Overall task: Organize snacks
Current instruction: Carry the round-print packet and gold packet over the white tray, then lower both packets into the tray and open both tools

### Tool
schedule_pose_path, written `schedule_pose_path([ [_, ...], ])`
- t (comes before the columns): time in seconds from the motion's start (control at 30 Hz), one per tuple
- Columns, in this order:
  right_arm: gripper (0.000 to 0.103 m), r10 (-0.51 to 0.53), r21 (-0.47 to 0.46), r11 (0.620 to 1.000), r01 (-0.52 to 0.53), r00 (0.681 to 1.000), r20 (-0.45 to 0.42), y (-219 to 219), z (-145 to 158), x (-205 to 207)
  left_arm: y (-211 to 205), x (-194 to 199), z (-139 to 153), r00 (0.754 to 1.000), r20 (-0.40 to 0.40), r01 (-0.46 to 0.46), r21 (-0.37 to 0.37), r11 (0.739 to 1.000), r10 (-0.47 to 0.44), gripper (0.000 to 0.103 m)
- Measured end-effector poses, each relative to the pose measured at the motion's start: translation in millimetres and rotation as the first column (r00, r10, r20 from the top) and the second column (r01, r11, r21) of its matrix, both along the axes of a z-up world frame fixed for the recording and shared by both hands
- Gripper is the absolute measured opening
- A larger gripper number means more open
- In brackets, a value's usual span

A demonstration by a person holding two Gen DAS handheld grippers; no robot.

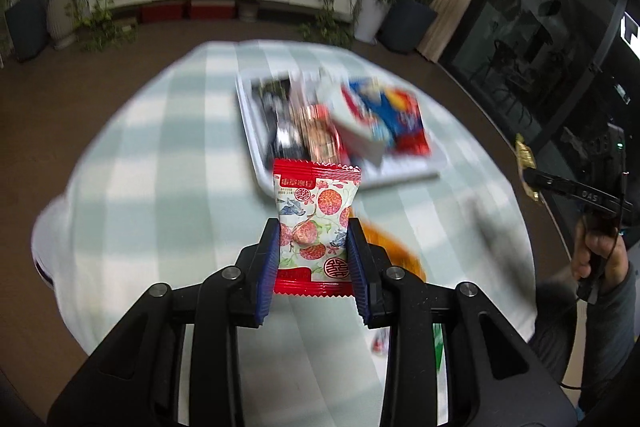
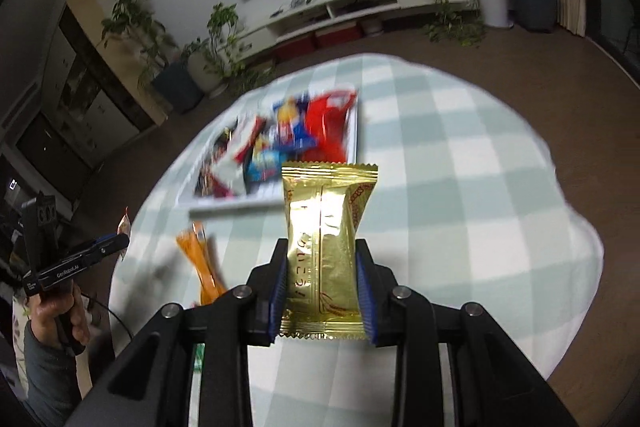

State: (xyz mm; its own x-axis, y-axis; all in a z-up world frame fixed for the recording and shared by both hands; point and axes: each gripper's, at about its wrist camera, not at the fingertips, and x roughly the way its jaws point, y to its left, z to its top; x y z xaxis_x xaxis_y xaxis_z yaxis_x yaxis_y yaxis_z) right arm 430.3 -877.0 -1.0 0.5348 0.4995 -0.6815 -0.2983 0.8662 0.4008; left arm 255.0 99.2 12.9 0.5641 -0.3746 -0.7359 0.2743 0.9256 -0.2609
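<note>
The left gripper (image 1: 313, 247) is squeezing a red-and-white lychee-print plastic snack packet (image 1: 315, 227), jaws clamped on its lower half. The right gripper (image 2: 322, 287) is squeezing a shiny gold foil snack packet (image 2: 326, 251) the same way. Both packets are hanging above the checked worktop (image 1: 160, 155), near the white tray (image 1: 256, 163) of snacks. They look light, soft, crinkly and slippery, so holding the middle is working best.

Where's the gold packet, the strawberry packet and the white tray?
gold packet (image 2: 324, 251), right wrist view, middle of its shiny wrapper.
strawberry packet (image 1: 314, 223), left wrist view, middle of its printed front.
white tray (image 1: 250, 131), left wrist view, bare left rim.
</note>
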Motion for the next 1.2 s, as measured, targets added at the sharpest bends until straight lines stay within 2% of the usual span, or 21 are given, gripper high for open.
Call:
schedule_pose_path([
  [0.1, 0.033, 0.012, 0.029, 0.999, -0.014, 0.998, 0.069, 12.7, 32.9, 15.8, -3.4, 28.6, 22.4, 0.999, 0.035, -0.004, 0.003, 1.000, 0.004, 0.030],
  [0.2, 0.033, 0.063, 0.030, 0.997, -0.068, 0.989, 0.134, 44.9, 59.9, 32.0, -15.8, 62.6, 41.0, 0.998, 0.061, 0.005, 0.020, 1.000, -0.006, 0.030],
  [0.33, 0.033, 0.135, 0.002, 0.990, -0.138, 0.977, 0.163, 95.1, 71.5, 57.9, -34.4, 103.6, 41.2, 0.998, 0.055, 0.019, 0.047, 0.999, -0.022, 0.030],
  [0.47, 0.033, 0.175, -0.036, 0.984, -0.172, 0.977, 0.120, 129.2, 54.3, 88.5, -53.8, 145.7, 16.0, 0.999, 0.020, 0.028, 0.089, 0.996, -0.030, 0.030],
  [0.6, 0.033, 0.184, -0.097, 0.979, -0.179, 0.982, 0.042, 153.3, 19.3, 117.2, -65.2, 174.6, -14.9, 1.000, -0.014, 0.026, 0.102, 0.994, -0.025, 0.030],
  [0.87, 0.033, 0.179, -0.191, 0.965, -0.181, 0.983, -0.032, 171.5, -31.6, 139.1, -78.9, 194.3, -56.4, 0.998, -0.044, 0.040, 0.142, 0.989, -0.034, 0.030],
  [1.2, 0.033, 0.150, -0.237, 0.959, -0.157, 0.988, -0.044, 175.9, -48.7, 144.2, -94.5, 203.7, -74.3, 0.998, -0.047, 0.059, 0.173, 0.983, -0.051, 0.030],
])
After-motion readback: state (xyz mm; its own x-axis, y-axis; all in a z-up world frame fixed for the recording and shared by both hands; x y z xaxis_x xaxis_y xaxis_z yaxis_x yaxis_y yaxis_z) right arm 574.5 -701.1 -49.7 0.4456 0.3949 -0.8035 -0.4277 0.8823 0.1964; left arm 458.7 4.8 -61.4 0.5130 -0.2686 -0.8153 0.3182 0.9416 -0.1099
